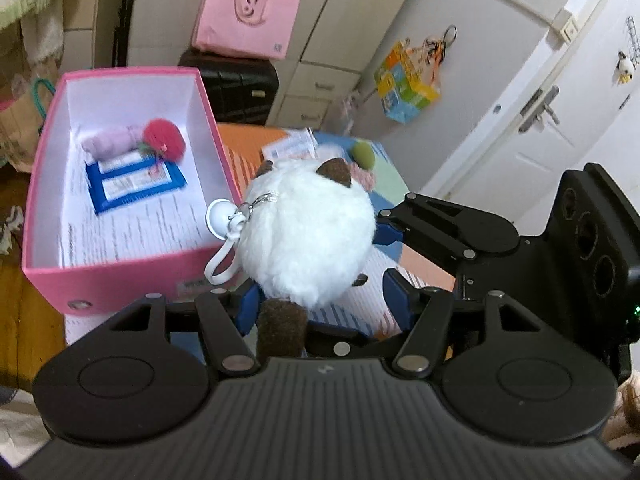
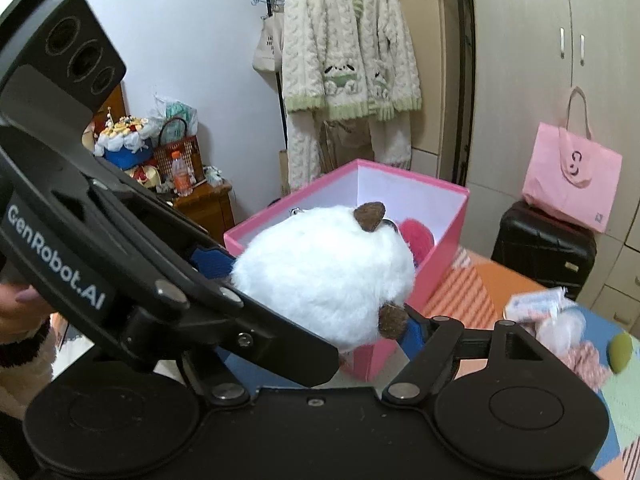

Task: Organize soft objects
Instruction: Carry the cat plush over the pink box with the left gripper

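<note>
White plush toy [image 1: 310, 236] clamped between both claws beside pink box [image 1: 100, 280].

Item count as observed:
- One round white fluffy plush toy with brown ears [image 1: 310, 236], carrying one white plastic suction-cup clip [image 1: 221, 220]
- One open pink cardboard box with white interior [image 1: 48, 280], containing one red fuzzy pom-pom [image 1: 165, 139], one pale pink soft roll [image 1: 110, 142] and two blue-edged flat packets [image 1: 136, 184]
- One olive-green round soft ball [image 1: 363, 153] on the patterned surface
- One pink tote bag [image 2: 572, 178]
- One black hard-shell suitcase [image 2: 542, 246]
- One cream and green knitted cardigan [image 2: 348, 36], hanging
- Two black two-finger grippers: left gripper [image 1: 324, 300], right gripper [image 2: 312, 292]
</note>
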{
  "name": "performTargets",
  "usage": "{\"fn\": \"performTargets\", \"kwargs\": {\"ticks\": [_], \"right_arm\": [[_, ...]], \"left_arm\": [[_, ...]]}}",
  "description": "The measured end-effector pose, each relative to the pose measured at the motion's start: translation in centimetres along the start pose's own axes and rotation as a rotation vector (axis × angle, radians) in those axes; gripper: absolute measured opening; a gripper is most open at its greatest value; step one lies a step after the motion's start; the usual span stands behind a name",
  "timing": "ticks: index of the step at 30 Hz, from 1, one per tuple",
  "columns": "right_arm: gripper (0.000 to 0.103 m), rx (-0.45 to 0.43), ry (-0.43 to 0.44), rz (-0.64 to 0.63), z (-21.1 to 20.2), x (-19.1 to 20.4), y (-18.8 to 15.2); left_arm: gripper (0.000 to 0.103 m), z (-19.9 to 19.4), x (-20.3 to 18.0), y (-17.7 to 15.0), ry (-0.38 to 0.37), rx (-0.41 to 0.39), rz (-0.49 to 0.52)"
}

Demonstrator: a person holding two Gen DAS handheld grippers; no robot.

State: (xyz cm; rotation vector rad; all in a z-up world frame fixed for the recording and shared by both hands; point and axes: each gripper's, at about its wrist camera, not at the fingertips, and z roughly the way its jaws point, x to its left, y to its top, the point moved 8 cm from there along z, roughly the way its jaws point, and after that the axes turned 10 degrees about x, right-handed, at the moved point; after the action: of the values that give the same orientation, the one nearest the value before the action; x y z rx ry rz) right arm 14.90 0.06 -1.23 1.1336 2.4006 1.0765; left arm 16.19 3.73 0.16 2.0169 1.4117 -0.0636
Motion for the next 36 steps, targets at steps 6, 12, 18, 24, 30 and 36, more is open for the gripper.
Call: {"fn": "performTargets", "kwargs": {"ticks": [6,12,18,24,30,36], "right_arm": [[0.083,-0.017,-0.009,-0.014,1.3,-0.5,2.2],[0.083,-0.006,-0.001,0.016,4.5,-1.9,4.2],[0.083,0.006,0.013,0.049,7.7,-3.5,5.3],[0.083,0.034,0.024,-0.009,11.1,-4.5,6.4],[0.083,0.061,0.020,-0.034,14.1,-5.4,7.0],[0.083,0.088,-0.036,-0.066,16.7,-6.2,7.6]], "left_arm": [[0.061,-0.8,1.9,2.0,-0.003,-0.044,0.001],[0.061,0.0,4.8,3.8,0.018,-0.081,-0.040],[0.061,1.4,7.7,5.8,0.027,-0.077,-0.060],[0.061,3.4,11.2,7.7,0.027,-0.040,-0.130],[0.061,5.6,14.0,9.0,0.057,-0.003,-0.181],[0.058,7.1,16.9,9.5,0.083,-0.005,-0.250]]}}
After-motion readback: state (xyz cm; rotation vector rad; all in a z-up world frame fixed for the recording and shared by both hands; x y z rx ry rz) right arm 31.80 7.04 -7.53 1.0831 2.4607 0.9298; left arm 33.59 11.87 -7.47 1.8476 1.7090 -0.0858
